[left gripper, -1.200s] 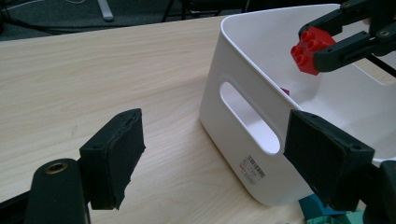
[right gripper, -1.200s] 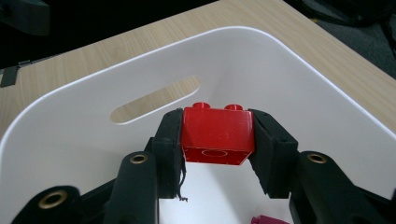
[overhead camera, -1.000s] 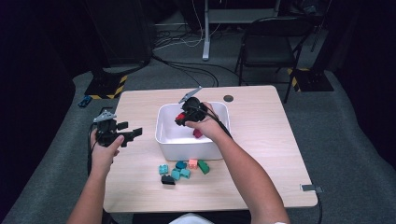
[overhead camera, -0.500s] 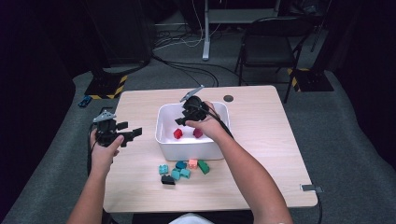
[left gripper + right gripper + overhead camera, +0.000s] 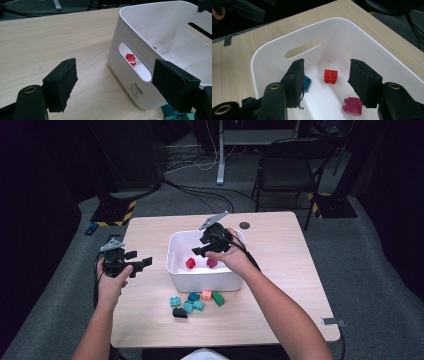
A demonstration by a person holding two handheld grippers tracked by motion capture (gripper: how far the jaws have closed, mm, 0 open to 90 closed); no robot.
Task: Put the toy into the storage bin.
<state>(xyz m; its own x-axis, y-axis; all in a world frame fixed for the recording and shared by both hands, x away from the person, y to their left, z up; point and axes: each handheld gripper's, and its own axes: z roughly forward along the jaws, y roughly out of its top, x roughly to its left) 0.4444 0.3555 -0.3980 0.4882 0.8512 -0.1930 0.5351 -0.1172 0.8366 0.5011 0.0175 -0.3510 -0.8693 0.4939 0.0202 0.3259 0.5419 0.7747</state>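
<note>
High view: the right gripper (image 5: 210, 241) is held over the white bin (image 5: 204, 279) at the middle of the table (image 5: 280, 270). A red block (image 5: 190, 263) and a magenta block (image 5: 212, 263) lie on the bin floor, apart from each other. The left gripper (image 5: 135, 262) is held above the table to the left of the bin, clear of it. A cluster of loose blocks (image 5: 196, 301) lies on the table just in front of the bin.

Left gripper view: the jaws stand wide apart with nothing between them. The bin's side wall (image 5: 125, 75) is ahead, and the red block (image 5: 130, 59) is visible through its handle slot.

Right gripper view: the jaws are spread and empty, above the bin interior. Below them lie the red block (image 5: 330, 75), the magenta block (image 5: 353, 106) and a blue block (image 5: 307, 83), the last partly hidden behind one jaw.
</note>
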